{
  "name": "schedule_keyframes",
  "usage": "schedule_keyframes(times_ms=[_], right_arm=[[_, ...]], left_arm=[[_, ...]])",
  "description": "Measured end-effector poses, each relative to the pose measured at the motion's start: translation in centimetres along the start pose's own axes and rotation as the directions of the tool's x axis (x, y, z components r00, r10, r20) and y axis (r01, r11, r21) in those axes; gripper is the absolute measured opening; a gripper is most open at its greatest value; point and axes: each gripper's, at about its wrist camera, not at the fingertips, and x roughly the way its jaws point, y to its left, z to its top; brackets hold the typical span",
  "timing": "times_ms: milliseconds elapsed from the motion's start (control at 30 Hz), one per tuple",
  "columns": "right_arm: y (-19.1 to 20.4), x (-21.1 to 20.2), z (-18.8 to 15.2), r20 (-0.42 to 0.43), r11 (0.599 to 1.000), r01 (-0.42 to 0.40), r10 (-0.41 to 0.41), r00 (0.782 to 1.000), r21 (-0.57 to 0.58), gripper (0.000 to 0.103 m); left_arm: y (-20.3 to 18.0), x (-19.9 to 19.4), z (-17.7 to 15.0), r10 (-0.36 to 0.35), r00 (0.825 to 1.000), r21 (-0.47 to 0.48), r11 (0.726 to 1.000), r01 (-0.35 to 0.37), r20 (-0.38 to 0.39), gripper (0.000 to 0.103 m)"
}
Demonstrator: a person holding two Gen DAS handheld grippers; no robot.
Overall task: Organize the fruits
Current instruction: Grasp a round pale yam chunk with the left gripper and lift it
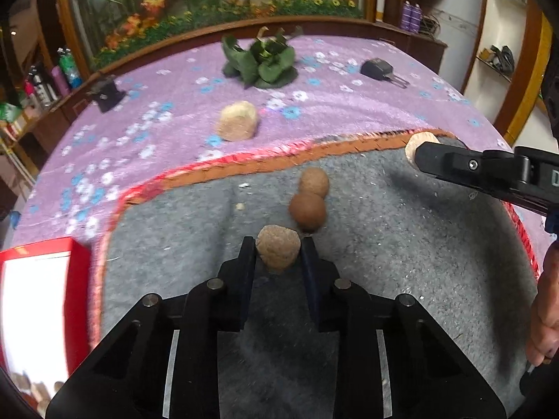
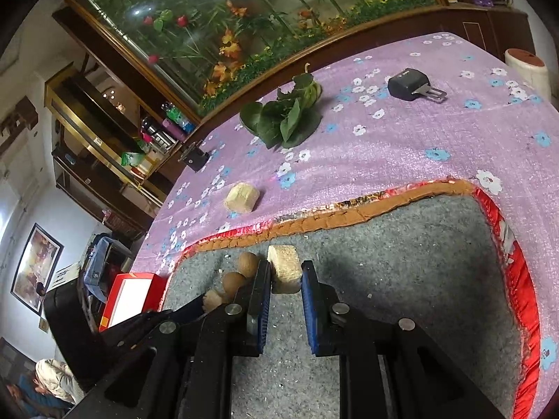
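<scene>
While only your right wrist view shows the white drum-shaped stool [image 2: 527, 66], both tongs are clamped: left tongs [image 1: 278, 253] on a rough tan lump [image 1: 278, 249], right tongs [image 2: 285, 276] on a pale blocky chunk [image 2: 284, 269].

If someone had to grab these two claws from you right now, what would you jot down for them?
Left claw: shut on a rough tan fruit, low over the grey mat.
Right claw: shut on a pale blocky fruit, also above the mat.
Two round brown fruits lie touching on the mat, just beyond the left claw.
One pale fruit sits alone on the purple cloth, near the leafy greens.
Done: two fruits grouped. Left: place both held fruits, probably fetch the stray one.
</scene>
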Motion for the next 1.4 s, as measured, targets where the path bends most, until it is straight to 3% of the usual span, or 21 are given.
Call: schedule_keyframes(times_ms=[133, 367, 567, 1400], right_arm=[[0.3, -0.3, -0.1, 0.019, 1.000, -0.014, 0.015, 1.000, -0.019, 0.017], [1.7, -0.7, -0.5, 0.049, 0.995, -0.043, 0.047, 0.998, -0.091, 0.017], [1.8, -0.2, -0.7, 0.048, 0.994, -0.006, 0.012, 0.999, -0.110, 0.017], [-0.9, -0.5, -0.6, 0.113, 0.994, 0.101, -0.095, 0.989, -0.046, 0.017]], left_arm=[[0.2, -3.0, -0.5, 0.058, 0.996, -0.009, 0.998, -0.057, 0.070, 0.025], [0.9, -8.7, -1.3, 0.144, 0.970, -0.032, 0.990, -0.140, 0.195, 0.025], [1.4, -12.0, -1.9, 0.177, 0.949, -0.049, 0.984, -0.170, 0.260, 0.025], [6.2, -17.3, -4.5, 0.241, 0.906, -0.148, 0.968, -0.201, 0.347, 0.025]])
